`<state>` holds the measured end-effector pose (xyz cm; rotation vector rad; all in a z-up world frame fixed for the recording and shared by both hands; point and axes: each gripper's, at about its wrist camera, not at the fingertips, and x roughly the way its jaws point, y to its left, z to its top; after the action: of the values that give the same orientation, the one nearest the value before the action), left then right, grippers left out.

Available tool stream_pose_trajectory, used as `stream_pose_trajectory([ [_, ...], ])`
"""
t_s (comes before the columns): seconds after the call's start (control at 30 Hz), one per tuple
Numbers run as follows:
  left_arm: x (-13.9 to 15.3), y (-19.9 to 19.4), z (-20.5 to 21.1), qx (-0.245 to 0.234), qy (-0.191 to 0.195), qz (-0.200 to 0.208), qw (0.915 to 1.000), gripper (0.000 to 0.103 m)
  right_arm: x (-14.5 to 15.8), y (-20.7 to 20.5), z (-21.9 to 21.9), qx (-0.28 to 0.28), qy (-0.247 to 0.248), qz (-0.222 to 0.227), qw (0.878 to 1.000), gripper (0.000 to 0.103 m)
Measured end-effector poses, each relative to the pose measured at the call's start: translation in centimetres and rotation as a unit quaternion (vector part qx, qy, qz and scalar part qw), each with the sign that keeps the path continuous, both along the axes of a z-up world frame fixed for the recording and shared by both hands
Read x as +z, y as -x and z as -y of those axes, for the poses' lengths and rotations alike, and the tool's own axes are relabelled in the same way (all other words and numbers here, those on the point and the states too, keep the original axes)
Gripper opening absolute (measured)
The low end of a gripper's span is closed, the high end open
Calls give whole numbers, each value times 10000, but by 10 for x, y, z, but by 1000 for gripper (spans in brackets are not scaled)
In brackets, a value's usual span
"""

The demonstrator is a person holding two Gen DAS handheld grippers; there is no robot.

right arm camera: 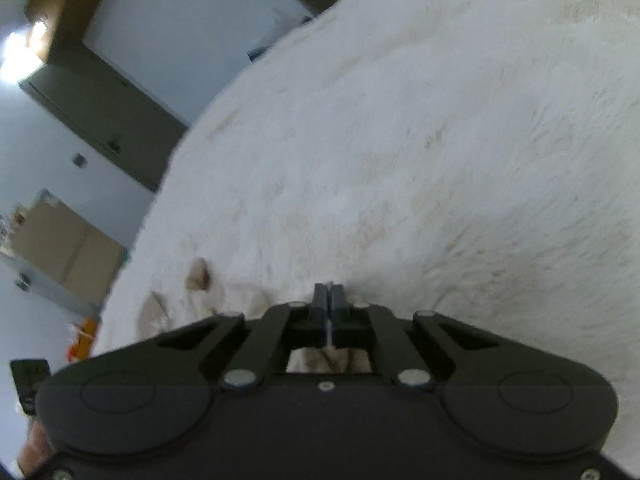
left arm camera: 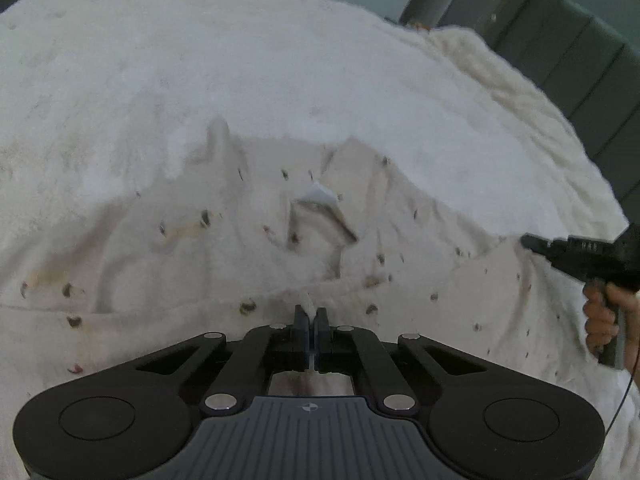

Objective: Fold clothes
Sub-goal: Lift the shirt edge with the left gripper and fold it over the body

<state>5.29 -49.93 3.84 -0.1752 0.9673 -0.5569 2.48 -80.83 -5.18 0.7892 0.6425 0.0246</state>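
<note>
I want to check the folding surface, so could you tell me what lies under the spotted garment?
The spotted garment lies on a fluffy white blanket, which shows all around it. Whatever is beneath the blanket is covered, as is the blanket directly under the garment.

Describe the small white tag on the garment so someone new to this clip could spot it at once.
Start from the fluffy white blanket that fills the left wrist view. On it lies a cream garment with small dark specks. Near its middle, at the neckline opening, a small white tag sticks up: the only plain, bright, sharp-edged patch among the speckled folds.
</note>
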Motion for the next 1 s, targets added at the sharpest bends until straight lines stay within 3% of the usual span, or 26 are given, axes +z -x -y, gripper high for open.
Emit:
stream_pose_trajectory([
  [0.07, 3, -2, -12, 317, 275, -18, 9991, 1, 1, 4, 4, -287, 105, 120, 9995, 0],
  [0.13, 1, -4, -15, 428, 283, -48, 9987, 1, 1, 2, 1, -452, 454, 36, 9979, 0],
  [0.2, -6, -5, -10, 421, 38, -182, 9989, 3, 1, -5, -13, -624, 1354, -415, 9880, 6],
  [0.23, -7, -5, -8, 450, -124, -242, 9986, 11, 2, -7, -17, -674, 1629, -593, 9826, 6],
  [0.3, -4, -3, -9, 565, -206, -271, 9978, 30, 6, -2, -14, -675, 1442, -608, 9854, 19],
  [0.33, -1, -1, -12, 638, -177, -280, 9974, 49, 11, 7, -11, -724, 1232, -609, 9879, 21],
  [0.37, 4, 2, -16, 704, -60, -275, 9971, 54, 16, 15, -10, -683, 1222, -613, 9882, 26],
  [0.4, 9, 6, -19, 715, 8, -261, 9971, 54, 23, 26, -11, -586, 1246, -628, 9885, 33],
  [0.47, 22, 18, -25, 664, -75, -230, 9975, 55, 31, 47, -16, -402, 1288, -612, 9890, 34],
  [0.6, 49, 51, -36, 504, -132, -99, 9986, 61, 43, 112, -29, 114, 1146, -656, 9912, 50],
  [0.83, 111, 168, -89, 14, -648, 629, 9959, 74, 44, 223, -81, 1178, 1207, -1280, 9773, 54],
  [1.0, 111, 231, -154, -55, -659, 481, 9967, 78, 28, 298, -104, 1513, 939, -1636, 9703, 54],
])
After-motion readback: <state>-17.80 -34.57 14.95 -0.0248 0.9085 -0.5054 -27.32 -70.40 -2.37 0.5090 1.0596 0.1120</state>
